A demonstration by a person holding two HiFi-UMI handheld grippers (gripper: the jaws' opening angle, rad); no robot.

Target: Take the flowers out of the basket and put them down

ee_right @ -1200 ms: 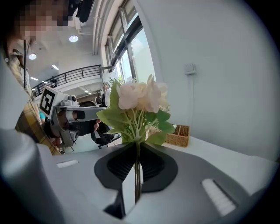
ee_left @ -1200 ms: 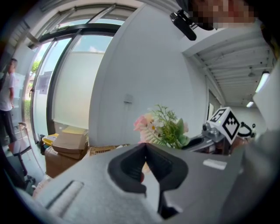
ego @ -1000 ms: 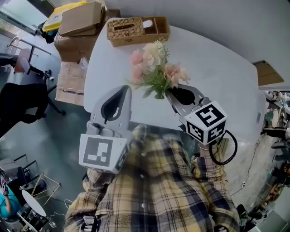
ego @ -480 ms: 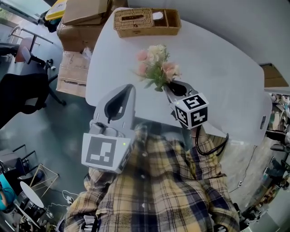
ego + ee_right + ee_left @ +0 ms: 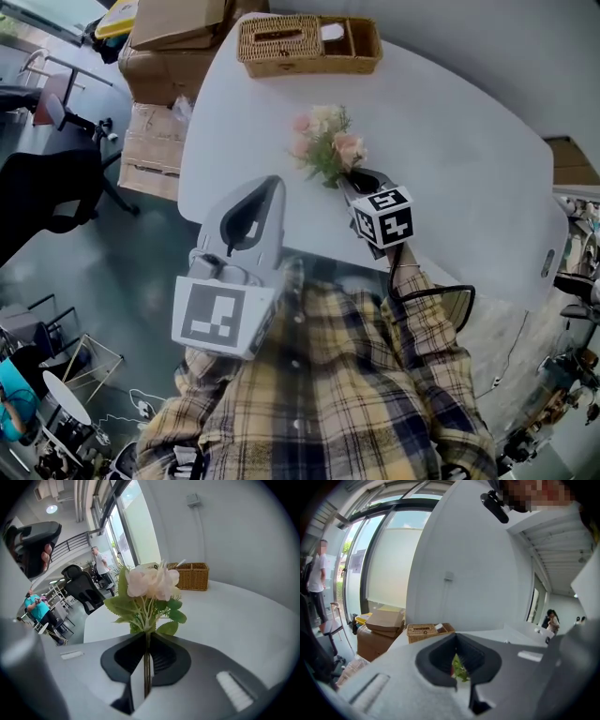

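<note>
Pale pink flowers (image 5: 149, 584) with green leaves have stems clamped in the right hand-held gripper (image 5: 345, 180); left hand-held gripper (image 5: 272, 187) closed.

I count one bunch of flowers (image 5: 325, 145), one wicker basket (image 5: 309, 45) at top, one table (image 5: 450, 141), one black chair (image 5: 47, 202) at left, and two grippers: left gripper (image 5: 265, 187), right gripper (image 5: 349, 181)

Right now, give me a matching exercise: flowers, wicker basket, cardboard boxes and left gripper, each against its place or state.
1 flowers
2 wicker basket
3 cardboard boxes
4 left gripper

a at the far end of the table
b holding nothing
c stems clamped by the right gripper
d stacked beside the table

Pairs: 1-c, 2-a, 3-d, 4-b
</note>
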